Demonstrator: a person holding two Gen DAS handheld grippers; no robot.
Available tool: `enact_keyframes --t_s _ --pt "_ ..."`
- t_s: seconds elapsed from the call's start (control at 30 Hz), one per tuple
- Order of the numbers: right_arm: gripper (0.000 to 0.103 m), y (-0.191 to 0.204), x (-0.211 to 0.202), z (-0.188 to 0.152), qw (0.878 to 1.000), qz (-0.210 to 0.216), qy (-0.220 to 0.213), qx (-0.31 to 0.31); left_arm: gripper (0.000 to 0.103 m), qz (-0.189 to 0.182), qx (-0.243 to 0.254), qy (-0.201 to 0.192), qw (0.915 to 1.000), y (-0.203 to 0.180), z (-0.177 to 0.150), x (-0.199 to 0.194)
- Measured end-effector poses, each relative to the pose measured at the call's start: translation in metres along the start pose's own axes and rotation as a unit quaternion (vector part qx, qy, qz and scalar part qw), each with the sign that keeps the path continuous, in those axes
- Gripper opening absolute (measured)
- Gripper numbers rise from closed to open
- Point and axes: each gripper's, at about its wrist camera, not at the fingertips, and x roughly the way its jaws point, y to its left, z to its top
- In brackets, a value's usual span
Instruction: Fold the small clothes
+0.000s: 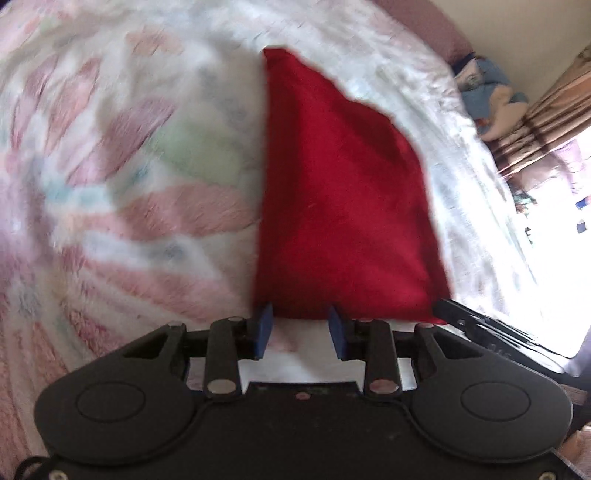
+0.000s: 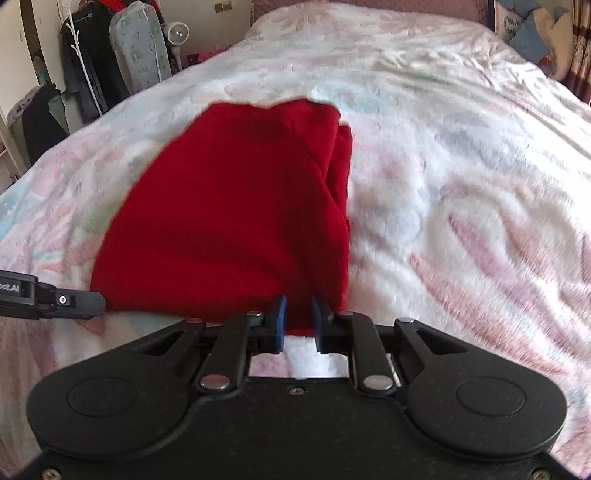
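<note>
A red garment (image 1: 332, 203) (image 2: 229, 221) is spread in a folded slab over a floral fleece bedspread (image 1: 129, 184) (image 2: 461, 184). My left gripper (image 1: 301, 314) holds its near edge at the left corner, blue pads partly apart with cloth between their tips. My right gripper (image 2: 298, 310) is shut on the near edge by the right corner, and red cloth fills the narrow gap between its pads. Each gripper shows in the other's view: the left gripper (image 2: 74, 301) at the cloth's left corner, the right gripper (image 1: 461, 317) at its right corner. Layered folds run along the garment's right side.
The bed stretches far ahead and to both sides. A blue cushion (image 1: 484, 96) (image 2: 528, 33) lies at the head by a striped curtain (image 1: 546, 122). Beyond the bed's left side stand a coat rack with dark clothes (image 2: 88, 55) and a small fan (image 2: 177, 33).
</note>
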Motion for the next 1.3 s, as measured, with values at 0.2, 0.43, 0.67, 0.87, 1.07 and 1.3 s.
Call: enact_keyframes --t_s 0.2,0.43,0.67,0.87,1.07,1.3 --pt "0.017 0.015 -0.013 0.021 0.999 -0.013 -0.029 -0.018 0.039 -0.011 0.044 -0.075 0.9962 -0.030 0.031 -0.020" --pt "0.020 0.015 0.003 0.023 1.000 -0.018 -0.018 -0.004 0.039 0.027 0.048 -0.019 0.9983 -0.024 0.040 0.033" --pt "0.020 0.013 0.026 0.011 0.999 -0.029 0.022 0.002 0.042 0.033 0.033 -0.008 0.9989 -0.022 0.027 0.034" --pt "0.068 0.020 -0.026 0.027 0.999 -0.036 0.008 0.018 0.056 0.096 0.060 -0.019 0.9934 -0.051 0.016 -0.029" --pt "0.080 0.034 -0.088 0.034 0.999 -0.042 -0.001 0.020 0.058 0.108 0.056 0.006 0.9926 -0.069 -0.006 -0.069" --pt "0.080 0.037 -0.112 0.030 0.999 -0.041 0.009 0.029 0.059 0.110 0.049 0.013 0.9926 -0.079 -0.019 -0.084"
